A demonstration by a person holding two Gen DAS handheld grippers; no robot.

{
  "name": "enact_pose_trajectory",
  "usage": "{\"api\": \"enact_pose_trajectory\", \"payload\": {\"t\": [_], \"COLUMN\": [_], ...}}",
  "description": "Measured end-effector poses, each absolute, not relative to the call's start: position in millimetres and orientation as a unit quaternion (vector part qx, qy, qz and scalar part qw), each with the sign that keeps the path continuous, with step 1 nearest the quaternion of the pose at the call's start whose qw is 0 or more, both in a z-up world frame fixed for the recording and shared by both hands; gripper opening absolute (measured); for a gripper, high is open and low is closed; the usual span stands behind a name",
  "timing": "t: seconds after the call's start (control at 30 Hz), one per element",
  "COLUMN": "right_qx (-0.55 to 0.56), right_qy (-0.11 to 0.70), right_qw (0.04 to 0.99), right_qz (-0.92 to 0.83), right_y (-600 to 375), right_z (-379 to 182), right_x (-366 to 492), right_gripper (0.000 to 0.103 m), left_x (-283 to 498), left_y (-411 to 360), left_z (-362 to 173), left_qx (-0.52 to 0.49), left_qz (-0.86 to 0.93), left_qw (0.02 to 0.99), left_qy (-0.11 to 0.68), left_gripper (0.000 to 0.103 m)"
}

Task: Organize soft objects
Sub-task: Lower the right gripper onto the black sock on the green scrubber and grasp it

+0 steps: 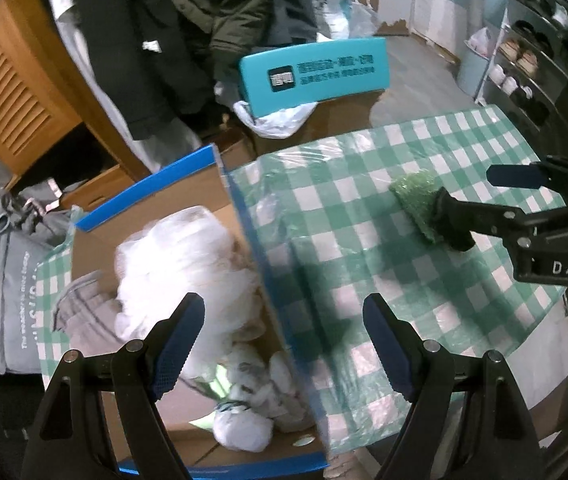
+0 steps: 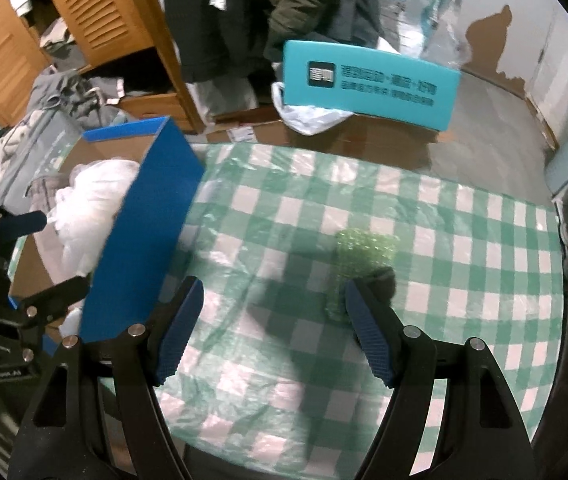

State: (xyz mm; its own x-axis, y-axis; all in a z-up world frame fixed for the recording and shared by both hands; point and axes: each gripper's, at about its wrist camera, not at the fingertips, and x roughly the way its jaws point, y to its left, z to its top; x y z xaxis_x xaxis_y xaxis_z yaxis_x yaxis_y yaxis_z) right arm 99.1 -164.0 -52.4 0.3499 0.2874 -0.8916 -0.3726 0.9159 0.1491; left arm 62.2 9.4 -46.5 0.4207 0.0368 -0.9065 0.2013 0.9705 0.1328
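Observation:
An open cardboard box (image 1: pixel 156 208) with blue rims stands at the left end of the green-checked tablecloth (image 1: pixel 363 264). Inside it lie white soft bundles (image 1: pixel 172 260). My left gripper (image 1: pixel 282 312) hangs open above the box's right wall, with nothing between its fingers. A small green bubbly soft piece (image 2: pixel 363 252) lies on the cloth. My right gripper (image 2: pixel 274 292) is open and empty above the cloth, and its right fingertip (image 2: pixel 357 300) is just short of the green piece. In the left wrist view the right gripper (image 1: pixel 471 208) shows beside the green piece (image 1: pixel 415 200).
A teal sign board (image 2: pixel 367 84) and a white plastic bag (image 2: pixel 311 116) sit behind the table. Dark jackets (image 1: pixel 188 20) hang beside a louvred wooden cabinet (image 1: pixel 8 88). A grey bag (image 1: pixel 8 264) lies left of the box. A shoe rack (image 1: pixel 531 68) stands at the far right.

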Motion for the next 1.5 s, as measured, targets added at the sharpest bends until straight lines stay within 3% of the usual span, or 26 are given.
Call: {"api": "enact_pose_trajectory", "payload": {"t": [0.63,1.4,1.47,1.5], "right_qx": [-0.018,-0.025,-0.027,-0.027], "right_qy": [0.569,0.614,0.614,0.615], "right_qw": [0.810,0.777,0.776,0.775], "right_qz": [0.140,0.137,0.141,0.143], "right_y": [-232.4,-226.1,-225.0,-224.7], "right_z": [-99.0,-178.2,-180.7,-181.9], "right_x": [123.9,150.7,151.8,151.9], "right_gripper": [0.074,0.074,0.069,0.058], "left_x": [97.7,132.2,133.4,134.4], "left_y": [-47.8,-78.2,-78.4,-78.9], "left_z": [-93.6,-156.0,-157.9,-158.4], "left_qx": [0.115,0.118,0.113,0.111], "left_qz": [-0.071,-0.073,-0.074,-0.076], "left_qw": [0.809,0.774,0.771,0.770], "left_qy": [0.572,0.617,0.622,0.623], "left_gripper": [0.083,0.083,0.083,0.083]}}
